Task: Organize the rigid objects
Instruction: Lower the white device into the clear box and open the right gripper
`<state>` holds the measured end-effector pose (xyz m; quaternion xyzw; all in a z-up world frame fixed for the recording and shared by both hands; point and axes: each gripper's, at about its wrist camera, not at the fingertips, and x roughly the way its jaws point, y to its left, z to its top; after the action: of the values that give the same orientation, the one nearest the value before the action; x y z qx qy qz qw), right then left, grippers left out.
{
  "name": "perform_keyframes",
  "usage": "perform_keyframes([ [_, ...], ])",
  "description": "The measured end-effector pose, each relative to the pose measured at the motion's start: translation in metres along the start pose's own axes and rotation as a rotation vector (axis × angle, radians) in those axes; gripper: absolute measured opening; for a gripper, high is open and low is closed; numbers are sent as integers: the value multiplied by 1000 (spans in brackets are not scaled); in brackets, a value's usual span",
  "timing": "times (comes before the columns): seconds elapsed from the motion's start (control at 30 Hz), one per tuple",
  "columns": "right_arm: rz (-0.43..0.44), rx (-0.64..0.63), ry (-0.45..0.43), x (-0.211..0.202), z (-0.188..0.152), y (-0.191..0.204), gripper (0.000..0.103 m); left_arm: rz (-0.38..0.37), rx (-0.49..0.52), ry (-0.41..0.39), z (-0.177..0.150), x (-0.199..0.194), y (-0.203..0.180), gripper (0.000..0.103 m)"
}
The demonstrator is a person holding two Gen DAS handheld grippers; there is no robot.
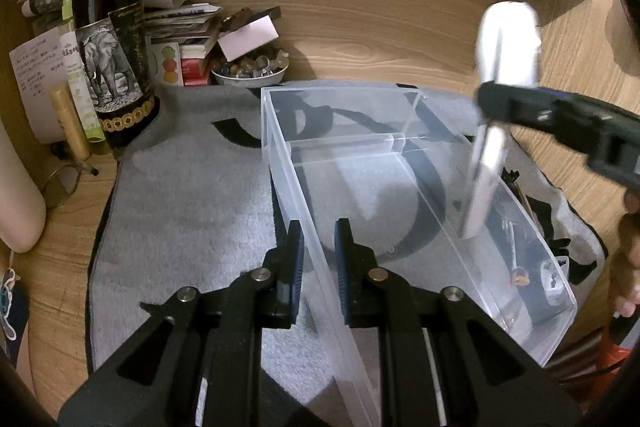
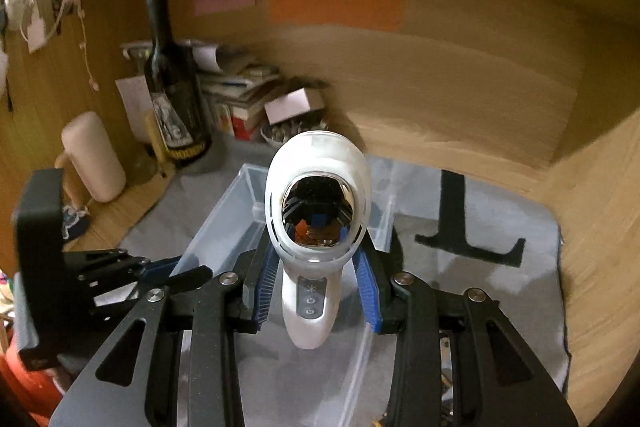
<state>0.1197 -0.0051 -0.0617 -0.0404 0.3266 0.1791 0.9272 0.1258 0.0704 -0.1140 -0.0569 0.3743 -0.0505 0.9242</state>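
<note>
A clear plastic bin (image 1: 400,187) with an inner divider sits on a grey mat (image 1: 180,207) on a wooden counter (image 1: 360,27). The left gripper (image 1: 318,267) is clamped on the bin's near side wall, one blue pad on each side of the thin plastic, steadying it. The right gripper (image 2: 318,291) holds a white handheld device (image 2: 316,227) with a mirrored oval face and a strip of buttons on its handle (possibly a small grooming or beauty tool); its pads squeeze the device's narrow neck, and the device hangs in the air above the bin's open top, not yet inside.

The bin's main compartments look empty, while a few small dark items (image 1: 528,259) show through its far wall, so whether they lie inside or just beyond it cannot be told. The sorting seems at an early to middle stage: this device remains to be lowered in and released. A dark wine bottle (image 1: 112,39), stacked papers (image 1: 184,19) and a bowl of marbles (image 1: 250,67) stand at the counter's back corner.
</note>
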Motion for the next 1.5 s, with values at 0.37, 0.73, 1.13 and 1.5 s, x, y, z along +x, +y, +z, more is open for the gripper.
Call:
perform_keyframes([
  [0.37,53,-61,199,52,-2,10,34,-27,-7,5,2,1,4,17],
  [0.73,25,-155,297,70,-12,21,37,-27,-8,5,3,3,3,17],
  [1.13,-18,-75,91,12,0,-6,57,-11,-1,11,4,2,0,16],
  [1.5,-234,77,-16,-44,-14,-85,58,11,5,21,4,3,-2,16],
])
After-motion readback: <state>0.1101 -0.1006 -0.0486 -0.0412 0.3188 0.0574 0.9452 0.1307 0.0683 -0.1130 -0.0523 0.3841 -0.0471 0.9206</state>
